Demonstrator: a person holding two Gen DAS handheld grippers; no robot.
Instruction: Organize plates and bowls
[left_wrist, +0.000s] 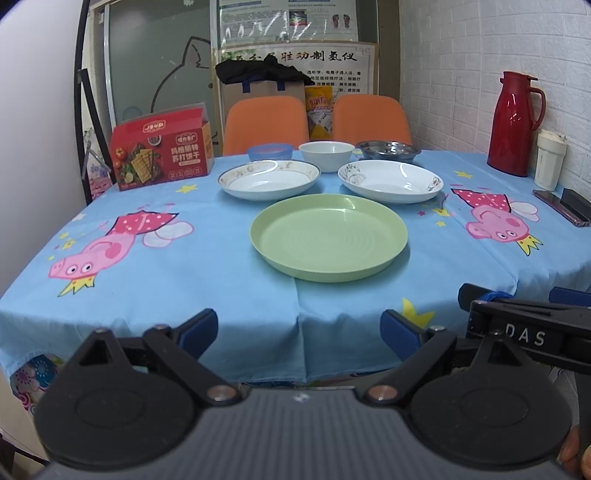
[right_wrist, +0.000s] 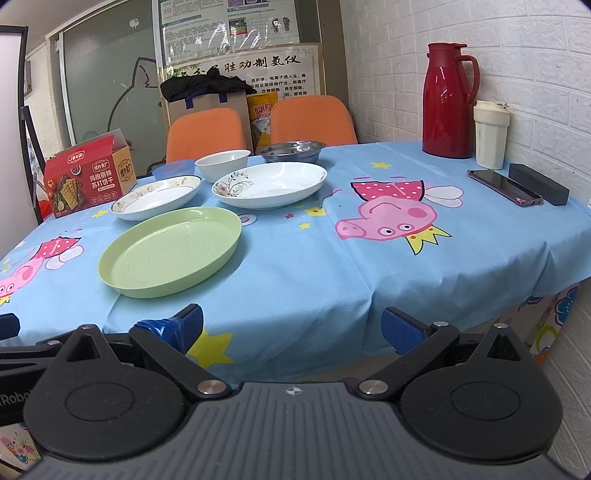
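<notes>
A green plate (left_wrist: 328, 236) (right_wrist: 170, 251) lies in the middle of the blue tablecloth. Behind it lie two white plates, one on the left (left_wrist: 269, 179) (right_wrist: 157, 197) and one on the right (left_wrist: 390, 181) (right_wrist: 269, 184). Further back stand a small blue bowl (left_wrist: 269, 150) (right_wrist: 173, 169), a white bowl (left_wrist: 326, 155) (right_wrist: 222, 164) and a steel bowl (left_wrist: 389, 150) (right_wrist: 291, 150). My left gripper (left_wrist: 299, 332) is open and empty at the table's near edge. My right gripper (right_wrist: 291, 328) is open and empty beside it, also at the near edge.
A red biscuit box (left_wrist: 162, 147) stands at the back left. A red thermos (right_wrist: 448, 99), a white cup (right_wrist: 490, 134), a phone (right_wrist: 504, 186) and a black case (right_wrist: 537, 182) sit along the right side by the brick wall. Two orange chairs (left_wrist: 266, 122) stand behind the table.
</notes>
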